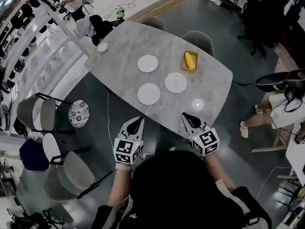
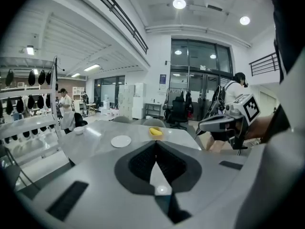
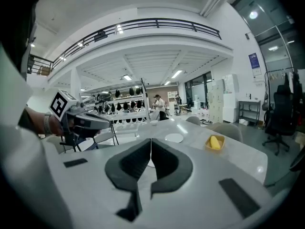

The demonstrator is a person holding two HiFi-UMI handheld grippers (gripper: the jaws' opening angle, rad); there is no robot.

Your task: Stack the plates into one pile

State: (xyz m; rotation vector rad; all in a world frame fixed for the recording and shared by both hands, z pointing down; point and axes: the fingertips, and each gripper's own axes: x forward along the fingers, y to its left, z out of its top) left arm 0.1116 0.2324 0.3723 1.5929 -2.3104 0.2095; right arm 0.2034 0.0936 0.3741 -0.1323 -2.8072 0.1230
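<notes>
Left tongs (image 2: 155, 146) and right tongs (image 3: 150, 144), each with its tips brought together and nothing between them, held side by side short of the near edge of the counter (image 1: 212, 106) and aimed slightly downward across it; this closed, empty carry suggests a ready posture before any grasp, and the tips would have to part before either could take a rim; ahead of them, three white plates lie flat and singly on the grey surface, well apart from one another in a loose triangle: the near plate (image 1: 149, 94) closest to the left tongs, the right plate (image 1: 176, 82) just beyond it and nearer the right tongs, the far plate (image 1: 147, 63) further in; none rests on another, so the pile is judged not yet begun; a yellow tray (image 1: 190, 61) holding a yellow object stands beside the right plate, and a small bowl (image 1: 102, 47) sits at the far left corner, both outside the triangle and unlikely to hinder stacking.
</notes>
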